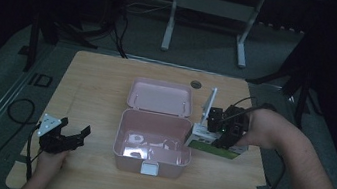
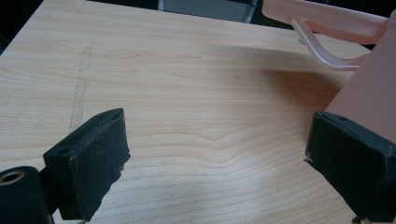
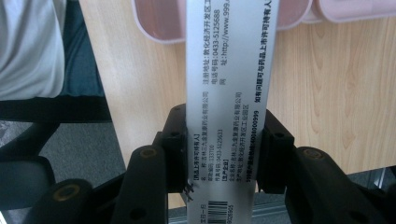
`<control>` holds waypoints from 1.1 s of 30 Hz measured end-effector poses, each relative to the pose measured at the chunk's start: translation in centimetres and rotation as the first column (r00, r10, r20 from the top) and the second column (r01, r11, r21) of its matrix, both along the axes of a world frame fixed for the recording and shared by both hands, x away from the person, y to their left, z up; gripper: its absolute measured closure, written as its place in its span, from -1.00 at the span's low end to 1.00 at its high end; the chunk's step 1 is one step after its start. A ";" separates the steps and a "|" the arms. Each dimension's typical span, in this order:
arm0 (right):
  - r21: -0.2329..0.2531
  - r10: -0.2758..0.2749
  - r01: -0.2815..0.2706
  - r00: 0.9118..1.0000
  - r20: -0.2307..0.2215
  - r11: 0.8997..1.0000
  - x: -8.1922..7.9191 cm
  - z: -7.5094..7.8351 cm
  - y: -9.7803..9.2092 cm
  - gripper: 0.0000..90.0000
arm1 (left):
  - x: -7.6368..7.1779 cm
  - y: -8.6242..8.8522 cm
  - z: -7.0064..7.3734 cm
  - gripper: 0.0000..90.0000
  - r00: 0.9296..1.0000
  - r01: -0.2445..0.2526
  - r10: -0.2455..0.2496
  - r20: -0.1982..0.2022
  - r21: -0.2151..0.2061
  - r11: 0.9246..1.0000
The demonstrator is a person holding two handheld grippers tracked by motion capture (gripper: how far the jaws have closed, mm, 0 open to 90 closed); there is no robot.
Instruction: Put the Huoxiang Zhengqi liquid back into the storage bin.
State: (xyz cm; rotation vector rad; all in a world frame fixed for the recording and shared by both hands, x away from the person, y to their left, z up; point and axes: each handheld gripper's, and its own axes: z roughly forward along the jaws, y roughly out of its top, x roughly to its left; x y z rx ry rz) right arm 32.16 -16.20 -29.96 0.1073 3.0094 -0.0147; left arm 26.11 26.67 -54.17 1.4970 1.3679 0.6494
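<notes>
At the table's near left, the left gripper [image 1: 73,134] rests on the wood with its jaws spread wide and nothing between them, just beside the pink storage box [image 1: 153,145], whose lid lies folded back. The box seems already to hold a few pale items, though the dim high view leaves them hard to name. To the right, the right gripper [image 1: 221,133] is clenched on a white-and-green medicine carton [image 1: 212,146] just beside the box's right wall, so carrying it over the rim and letting go inside looks like what remains.
</notes>
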 end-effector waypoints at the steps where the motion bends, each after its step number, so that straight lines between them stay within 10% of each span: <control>1: 0.001 0.006 -0.006 1.000 0.000 1.000 -0.1 0.2 0.3 0.37 | 0.0 0.0 0.0 -0.86 1.000 0.000 0.000 0.001 -0.001 1.000; 33: -0.002 0.147 -0.147 0.989 -0.007 0.989 -0.7 -0.6 9.9 0.38 | -0.1 0.2 0.1 -0.86 1.000 0.003 -0.003 0.007 -0.009 1.000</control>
